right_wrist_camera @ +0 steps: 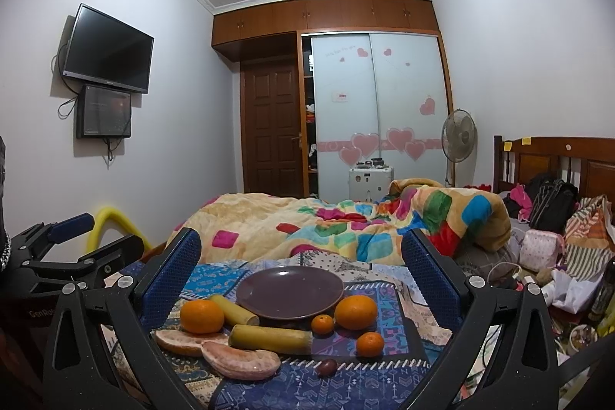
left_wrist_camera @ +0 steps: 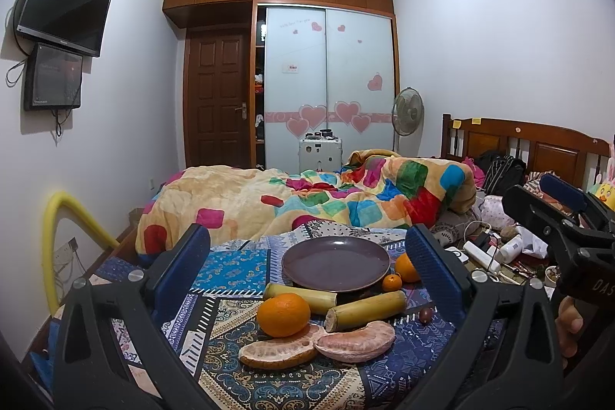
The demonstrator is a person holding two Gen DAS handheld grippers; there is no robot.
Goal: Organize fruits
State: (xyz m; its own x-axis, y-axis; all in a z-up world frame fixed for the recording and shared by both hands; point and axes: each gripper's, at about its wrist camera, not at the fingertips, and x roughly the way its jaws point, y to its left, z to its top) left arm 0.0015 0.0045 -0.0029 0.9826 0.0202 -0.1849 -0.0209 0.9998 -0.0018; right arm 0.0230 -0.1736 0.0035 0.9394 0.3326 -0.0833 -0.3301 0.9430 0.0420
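Observation:
An empty brown plate (left_wrist_camera: 335, 262) (right_wrist_camera: 290, 291) sits on a patterned cloth. In front of it lie a large orange (left_wrist_camera: 283, 314) (right_wrist_camera: 201, 316), two yellow-green sugarcane pieces (left_wrist_camera: 365, 310) (right_wrist_camera: 271, 337), and two peeled pomelo segments (left_wrist_camera: 355, 340) (right_wrist_camera: 241, 358). A second large orange (right_wrist_camera: 355, 311), two small tangerines (right_wrist_camera: 369, 344) and a small dark fruit (right_wrist_camera: 326, 367) lie right of the plate. My left gripper (left_wrist_camera: 307, 271) is open and empty above the fruit. My right gripper (right_wrist_camera: 301, 271) is open and empty, also facing the plate.
The patterned cloth (right_wrist_camera: 346, 383) covers a surface at the bed's foot. A colourful blanket (left_wrist_camera: 307, 198) lies behind. Clutter of bags, chargers and bottles (left_wrist_camera: 496, 248) sits to the right. A yellow foam tube (left_wrist_camera: 57, 237) stands at the left wall.

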